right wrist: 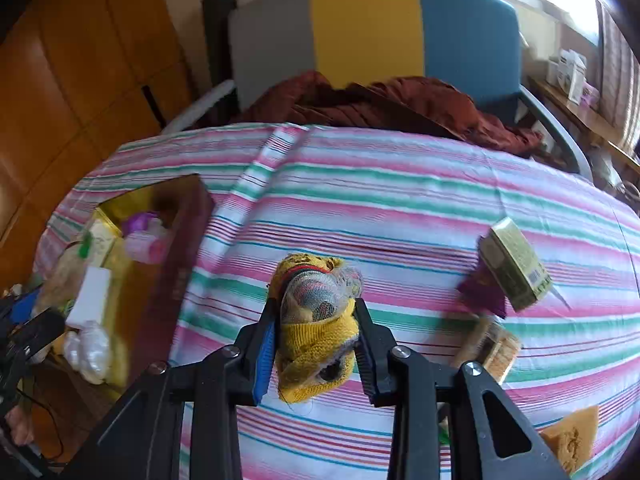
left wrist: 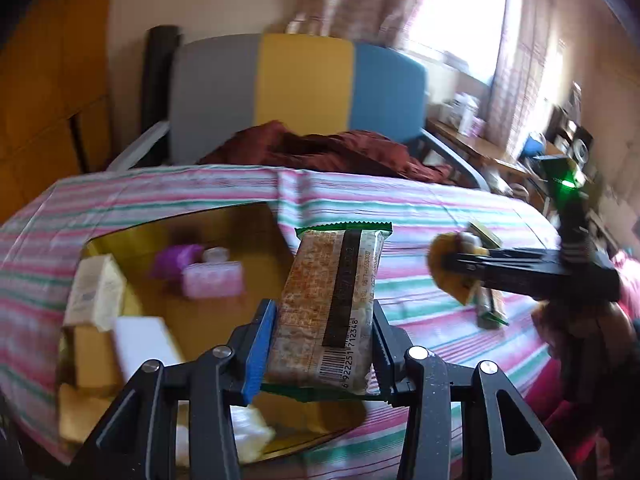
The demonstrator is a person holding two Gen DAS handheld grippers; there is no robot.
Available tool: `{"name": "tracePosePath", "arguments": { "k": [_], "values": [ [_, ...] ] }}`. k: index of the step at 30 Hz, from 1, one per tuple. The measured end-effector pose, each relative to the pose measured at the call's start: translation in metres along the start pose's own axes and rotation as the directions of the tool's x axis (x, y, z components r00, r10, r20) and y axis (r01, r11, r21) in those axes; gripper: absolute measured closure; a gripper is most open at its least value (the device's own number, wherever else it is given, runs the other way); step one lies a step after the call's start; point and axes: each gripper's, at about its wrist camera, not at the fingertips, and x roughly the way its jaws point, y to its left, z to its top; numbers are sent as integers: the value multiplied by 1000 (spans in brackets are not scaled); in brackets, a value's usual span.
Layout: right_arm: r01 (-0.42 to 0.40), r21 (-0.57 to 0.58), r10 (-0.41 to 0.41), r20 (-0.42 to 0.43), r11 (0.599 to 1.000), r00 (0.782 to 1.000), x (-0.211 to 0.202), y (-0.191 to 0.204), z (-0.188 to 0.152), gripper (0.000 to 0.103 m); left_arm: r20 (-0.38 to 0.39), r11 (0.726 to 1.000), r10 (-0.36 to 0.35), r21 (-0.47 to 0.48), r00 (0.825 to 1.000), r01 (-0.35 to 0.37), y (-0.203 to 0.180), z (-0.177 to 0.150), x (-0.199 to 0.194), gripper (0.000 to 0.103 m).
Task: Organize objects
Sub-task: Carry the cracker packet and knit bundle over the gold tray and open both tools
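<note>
Two views show us the scene. From the left wrist, our left gripper (left wrist: 324,344) has its jaws closed on a snack bar (left wrist: 330,308), held up over the open box (left wrist: 240,240) at the table's (left wrist: 440,200) left edge. Inside the box lie a pink pack (left wrist: 212,284), a white block (left wrist: 144,344) and a cream carton (left wrist: 96,292). Our right gripper (left wrist: 452,266) reaches in from the right, clamping a yellow bundle (left wrist: 444,268).

From the right wrist, the right gripper's (right wrist: 316,344) jaws grip the bundle (right wrist: 316,320) above the table's (right wrist: 400,184) striped cloth. A green carton (right wrist: 514,264), purple packet (right wrist: 482,288) and sponge (right wrist: 572,440) lie toward the right edge; the box (right wrist: 176,240) sits at the left edge.
</note>
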Motion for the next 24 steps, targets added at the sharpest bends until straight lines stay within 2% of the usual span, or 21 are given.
{"name": "tracePosePath", "arguments": {
  "k": [7,14,17,24],
  "values": [
    [-114,-116,120,50,987,992,-18,77,7,69,8,982,101,-162,995,-99,80,-12,-20,58],
    [-226,-194,230,-1,955,973,-6,146,3,69,-16,945,177,-277,984,-175,139,-31,-31,58],
    [-244,-215,241,-41,946,970,8,168,-5,69,-27,934,163,-318,986,-163,153,-34,-29,58],
    [-216,-251,195,-106,944,975,35,195,-21,69,-24,900,82,-428,996,-84,168,-19,-17,58]
  ]
}}
